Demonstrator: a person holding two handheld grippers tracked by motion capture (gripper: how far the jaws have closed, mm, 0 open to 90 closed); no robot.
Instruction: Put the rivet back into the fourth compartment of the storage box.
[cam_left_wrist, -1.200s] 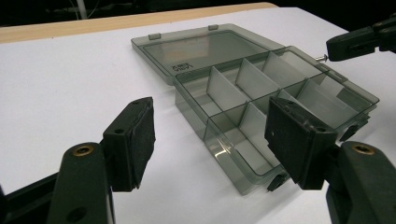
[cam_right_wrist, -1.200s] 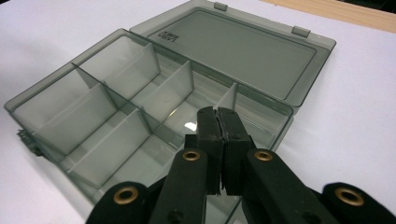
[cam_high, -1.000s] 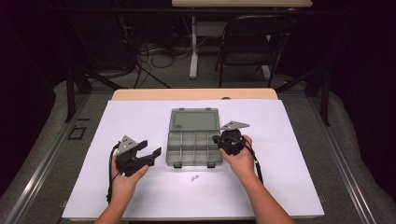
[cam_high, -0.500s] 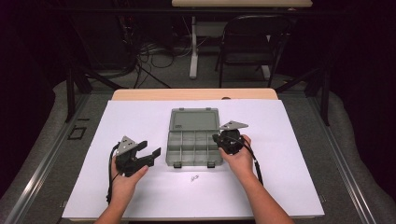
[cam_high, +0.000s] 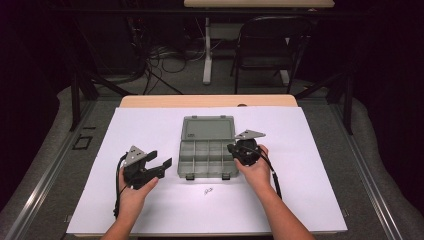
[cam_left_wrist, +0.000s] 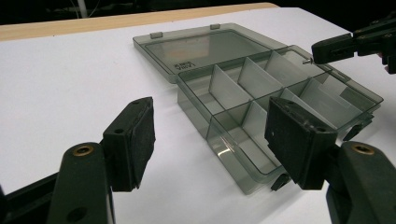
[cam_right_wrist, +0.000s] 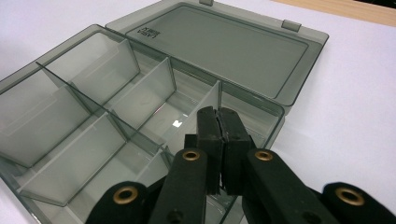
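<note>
A smoky grey, see-through plastic organiser box is sitting near the middle of a white sheet that is covering the table. Its flat lid is lying fully open on the sheet on the far side, joined to the tray by hinges. The tray is divided by thin clear walls into two rows of compartments, and black latches are hanging along its near edge.

The right gripper, black with a grey three-cornered plate on top, is reaching over the tray's right end, held in the person's right hand. In the right gripper view its two black jaws are pressed together with almost no gap between the pads, hovering above a right-hand compartment close to the lid hinge. In the left gripper view a tiny metal pin-like piece is sticking out at that gripper's tip; what it is cannot be told.

The left gripper, also black with a grey plate, is resting just left of the box, apart from it, held in the person's left hand. Its jaws are spread wide, with nothing between them, pointing right toward the tray's near left corner.

On the sheet, just near the box's front edge, a small dark mark or object is lying, too small to identify. Beyond the table's far wooden edge, a dark folding chair and tangled cables are sitting on the floor.
</note>
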